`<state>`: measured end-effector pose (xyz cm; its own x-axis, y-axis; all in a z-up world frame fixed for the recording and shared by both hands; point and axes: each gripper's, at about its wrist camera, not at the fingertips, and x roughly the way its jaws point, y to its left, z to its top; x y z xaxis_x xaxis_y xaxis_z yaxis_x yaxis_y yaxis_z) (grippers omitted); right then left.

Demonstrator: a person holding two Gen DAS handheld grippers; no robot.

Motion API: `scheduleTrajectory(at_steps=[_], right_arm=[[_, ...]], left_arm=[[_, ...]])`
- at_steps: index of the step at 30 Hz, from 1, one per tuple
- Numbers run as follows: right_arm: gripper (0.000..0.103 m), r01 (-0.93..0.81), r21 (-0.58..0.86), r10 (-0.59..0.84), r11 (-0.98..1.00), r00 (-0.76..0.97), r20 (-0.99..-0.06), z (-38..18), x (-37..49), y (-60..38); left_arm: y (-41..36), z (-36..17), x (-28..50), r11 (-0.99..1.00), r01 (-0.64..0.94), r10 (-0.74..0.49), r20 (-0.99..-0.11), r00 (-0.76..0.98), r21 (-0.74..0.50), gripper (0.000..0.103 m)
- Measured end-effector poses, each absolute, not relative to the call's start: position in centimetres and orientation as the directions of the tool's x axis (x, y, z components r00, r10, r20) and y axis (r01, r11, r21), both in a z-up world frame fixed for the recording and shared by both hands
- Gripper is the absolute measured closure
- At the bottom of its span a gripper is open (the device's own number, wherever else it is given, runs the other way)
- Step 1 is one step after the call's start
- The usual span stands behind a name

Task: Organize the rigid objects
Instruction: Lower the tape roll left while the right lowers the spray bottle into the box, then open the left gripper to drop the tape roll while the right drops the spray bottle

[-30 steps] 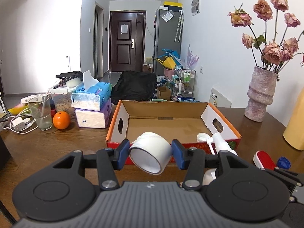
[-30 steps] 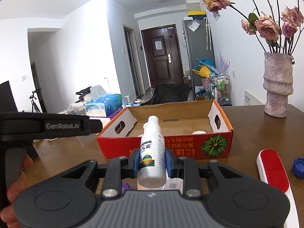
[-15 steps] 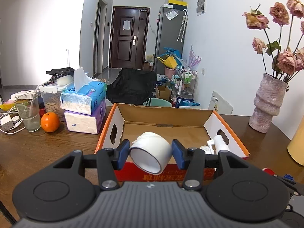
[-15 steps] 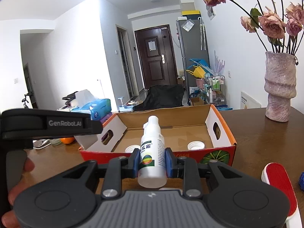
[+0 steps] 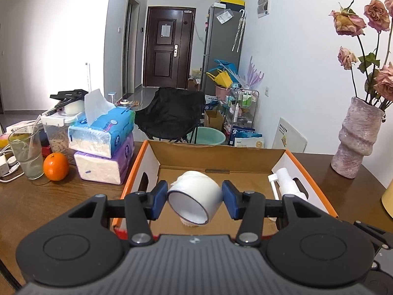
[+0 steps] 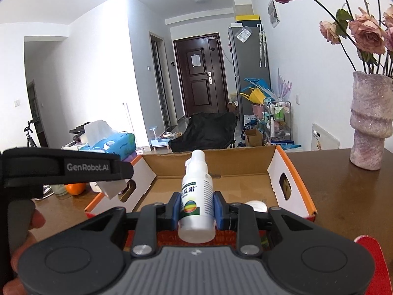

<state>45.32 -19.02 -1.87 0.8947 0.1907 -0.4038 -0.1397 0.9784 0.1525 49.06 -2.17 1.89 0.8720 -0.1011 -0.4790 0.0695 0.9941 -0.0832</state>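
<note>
Presently, both carried items are shown over the near part of the cardboard box (image 5: 216, 157).

Left gripper (image 5: 195, 200): its pads are closed on a white jar (image 5: 194, 198), which is held tilted, base toward the camera, above the box floor.

Right gripper (image 6: 196, 210): a white spray bottle (image 6: 196, 196) is clamped upright between the blue pads, just past the near wall of the box.

Box contents: a white round item (image 6: 256, 205) is seen lying on the floor near the right wall; whether it is a lid or a jar cannot be told.

Surroundings: tissue packs (image 5: 103, 142), an orange (image 5: 56, 166) and a drinking glass (image 5: 25, 152) are set on the table to the left of the box; a vase (image 5: 356, 140) of dried roses is set to its right.

Risk, jar: as it is tilted, a roll across the cardboard is judged likely if it is released from height.

Risk, bottle: being tall and narrow, it is judged liable to topple onto the white round item if it is set down askew.

Risk, grippers: the two are carried side by side, so a knock between them is judged possible in the narrow box.

Change from earlier frames: the box is seen nearer and lower in both views, and both grips are seen unchanged.
</note>
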Motion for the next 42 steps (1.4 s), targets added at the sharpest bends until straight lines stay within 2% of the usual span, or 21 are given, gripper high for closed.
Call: scheduleTrajectory(at_steps=[28, 42], right_arm=[[0.076, -0.114, 0.109, 0.15, 0.988, 0.891, -0.428, -2.7, 53.2, -19.7], [0.076, -0.109, 0.088, 0.138, 0.99, 0.882, -0.451, -3.3, 54.7, -19.3]], left_arm=[[-4.3, 1.1, 56.9, 0.997, 0.064, -0.074, -0.486, 0.871, -0.038, 0.053], [-4.5, -0.8, 59.1, 0.999, 0.038, -0.032, -0.529, 0.848, 0.001, 0.053]])
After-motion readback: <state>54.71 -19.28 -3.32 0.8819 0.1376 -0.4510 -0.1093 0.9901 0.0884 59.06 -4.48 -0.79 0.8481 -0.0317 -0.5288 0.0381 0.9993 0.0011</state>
